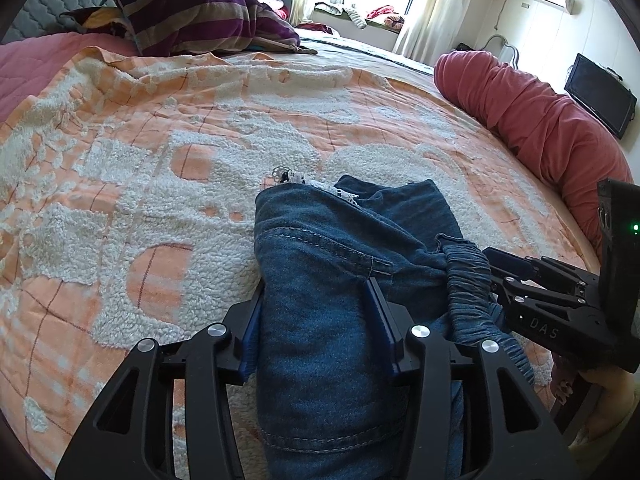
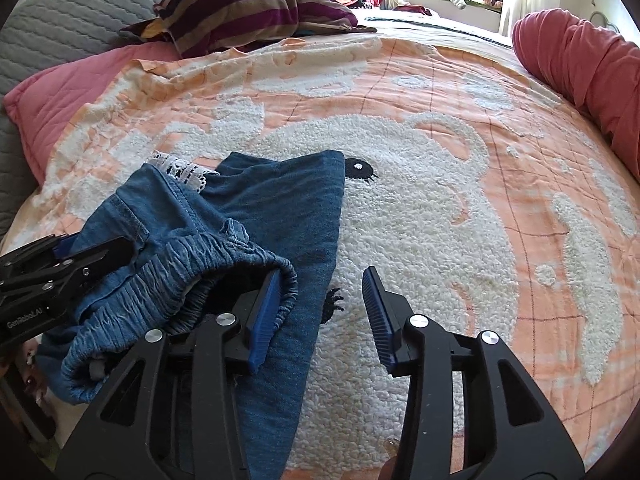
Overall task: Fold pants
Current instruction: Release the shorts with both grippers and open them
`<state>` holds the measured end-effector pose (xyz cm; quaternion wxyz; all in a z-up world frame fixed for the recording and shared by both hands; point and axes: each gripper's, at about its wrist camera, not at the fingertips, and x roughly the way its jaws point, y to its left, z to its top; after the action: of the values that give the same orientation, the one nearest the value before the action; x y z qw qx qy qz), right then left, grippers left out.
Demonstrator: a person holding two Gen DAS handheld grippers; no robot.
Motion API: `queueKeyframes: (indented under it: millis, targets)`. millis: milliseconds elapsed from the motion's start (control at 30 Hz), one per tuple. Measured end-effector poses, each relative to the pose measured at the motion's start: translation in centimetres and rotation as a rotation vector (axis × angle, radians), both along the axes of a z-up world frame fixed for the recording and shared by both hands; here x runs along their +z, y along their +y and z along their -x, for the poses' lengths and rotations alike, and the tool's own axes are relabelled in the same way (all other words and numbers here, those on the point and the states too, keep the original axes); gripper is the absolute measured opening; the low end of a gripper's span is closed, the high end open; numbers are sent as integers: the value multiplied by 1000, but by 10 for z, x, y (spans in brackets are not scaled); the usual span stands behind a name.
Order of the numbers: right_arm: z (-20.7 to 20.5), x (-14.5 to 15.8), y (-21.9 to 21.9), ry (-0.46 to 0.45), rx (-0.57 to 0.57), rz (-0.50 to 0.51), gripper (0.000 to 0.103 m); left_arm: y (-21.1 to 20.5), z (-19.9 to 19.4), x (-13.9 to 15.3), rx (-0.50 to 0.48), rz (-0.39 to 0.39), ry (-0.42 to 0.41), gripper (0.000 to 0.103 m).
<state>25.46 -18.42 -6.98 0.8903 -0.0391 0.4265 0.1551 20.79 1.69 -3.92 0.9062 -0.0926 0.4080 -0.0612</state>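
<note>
Left claw (image 1: 316, 300) straddles a thick fold of the blue denim pants (image 1: 332, 280), blue pads pressed to both sides, so we record it as gripping that fold. Right claw (image 2: 320, 304) stands wide apart, holding nothing; its left pad (image 2: 262, 320) touches the gathered elastic waistband (image 2: 176, 276).

We find the pants bundled on the peach-and-white tufted bedspread (image 2: 440, 208), long axis running away from both cameras, white lace trim (image 2: 180, 168) at the far end.

We note a red rolled bolster (image 2: 580, 60) along the right edge and a purple striped pillow (image 2: 248, 4) at the far side; open bedspread lies between.
</note>
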Motion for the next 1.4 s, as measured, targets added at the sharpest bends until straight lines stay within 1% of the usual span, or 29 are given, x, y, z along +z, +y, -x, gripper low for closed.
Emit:
queueKeyframes:
  millis: [33,67,100,133,300,367,633,700,867,1000,1167,1267,1400]
  targets:
    - [0,0,-1,0,0,-6,35,0,1,0,0,-2,0,46]
    - [0,1,-1,0,1,-11,37,-1,1,0,1,-4,0,49]
    - [1,1,-2,-2,1,-18,39,0,2,0,3,-4,-1,56]
    - [1,2,-2,-3,2,-24,43,0,2,1,5,-3,-3,56]
    - [6,7,-3,-19,9,-40,47,1,4,3,2,-1,-5,57]
    - [8,10,-4,-27,10,-52,54,1,5,4,3,-1,-7,60]
    - [12,20,-14,-51,-7,-86,67,5,9,9,12,-1,-12,61]
    - [13,22,-16,-58,-9,-91,70,7,11,12,18,-1,-17,74]
    - [16,29,-20,-75,-11,-112,77,10,15,17,24,-3,-28,76]
    - [19,32,-22,-88,-8,-120,81,12,17,20,34,-12,-34,84]
    - [21,34,-23,-99,-13,-122,85,16,18,23,48,-19,-37,89]
    - [22,36,-23,-101,-15,-124,87,17,18,24,55,-25,-40,94]
    - [24,40,-23,-103,-12,-134,88,20,21,28,64,-31,-47,96]
